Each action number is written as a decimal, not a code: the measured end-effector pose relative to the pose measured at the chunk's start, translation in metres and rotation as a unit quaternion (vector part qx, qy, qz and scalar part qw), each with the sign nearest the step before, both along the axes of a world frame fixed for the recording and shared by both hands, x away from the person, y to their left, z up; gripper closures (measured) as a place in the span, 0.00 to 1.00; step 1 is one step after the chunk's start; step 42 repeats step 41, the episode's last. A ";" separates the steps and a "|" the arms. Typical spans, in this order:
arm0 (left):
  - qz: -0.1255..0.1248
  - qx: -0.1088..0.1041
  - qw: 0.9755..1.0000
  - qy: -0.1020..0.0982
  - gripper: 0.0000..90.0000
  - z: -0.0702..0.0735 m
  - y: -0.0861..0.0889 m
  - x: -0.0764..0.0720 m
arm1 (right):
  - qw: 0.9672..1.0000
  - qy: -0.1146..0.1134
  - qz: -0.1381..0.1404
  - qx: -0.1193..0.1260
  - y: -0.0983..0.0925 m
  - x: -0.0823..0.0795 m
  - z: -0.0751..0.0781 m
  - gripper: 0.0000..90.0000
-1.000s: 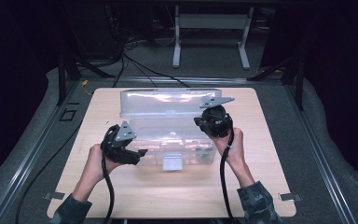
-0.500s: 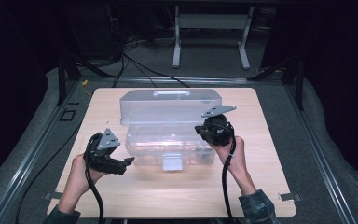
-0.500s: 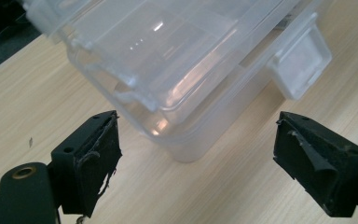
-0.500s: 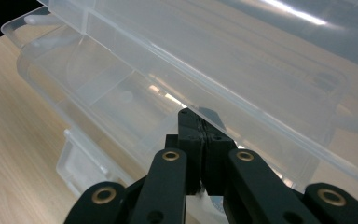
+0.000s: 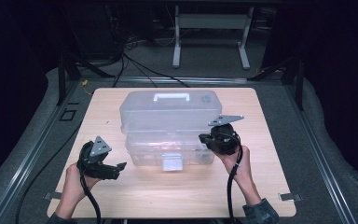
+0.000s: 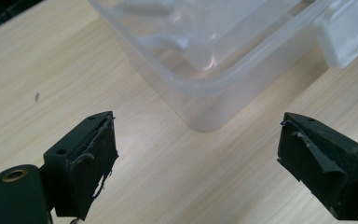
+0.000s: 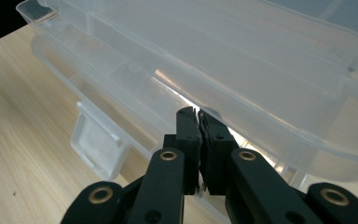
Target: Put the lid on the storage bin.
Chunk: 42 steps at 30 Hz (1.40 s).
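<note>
- High view: clear lidded plastic storage box (image 5: 168, 126) sitting mid-table on pale wooden tabletop (image 5: 121, 196), white front latch (image 5: 172, 162) facing near edge
- Left gripper (image 6: 196, 154) having just been opening, jaws gaping wide, holding nothing; risking clipping box corner
- Right gripper (image 7: 198, 122) pressing shut, empty, nosing at lid seam; risking slipping off, shoving box away

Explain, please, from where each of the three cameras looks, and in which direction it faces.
High view: fixed above the person's side, facing forward and down on the table; both hands, the left tongs and the right tongs show.
Left gripper view: rides on the left tongs, facing a corner of the clear box; its open jaws show.
Right gripper view: rides on the right tongs, facing the box's raised lid and latch; its shut jaws show.
Shared: all three show the box and the wooden tabletop.
</note>
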State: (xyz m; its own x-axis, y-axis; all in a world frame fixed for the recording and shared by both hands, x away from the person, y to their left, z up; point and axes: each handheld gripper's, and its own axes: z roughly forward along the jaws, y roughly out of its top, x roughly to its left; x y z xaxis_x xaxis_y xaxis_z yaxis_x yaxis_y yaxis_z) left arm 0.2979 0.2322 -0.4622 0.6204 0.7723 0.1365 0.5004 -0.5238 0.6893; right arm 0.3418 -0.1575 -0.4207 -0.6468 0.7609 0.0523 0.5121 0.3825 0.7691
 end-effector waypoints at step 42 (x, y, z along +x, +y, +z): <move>0.024 0.030 0.998 0.054 0.01 -0.052 0.011 0.022 | 0.994 0.050 -0.057 -0.080 -0.051 -0.040 -0.083 0.01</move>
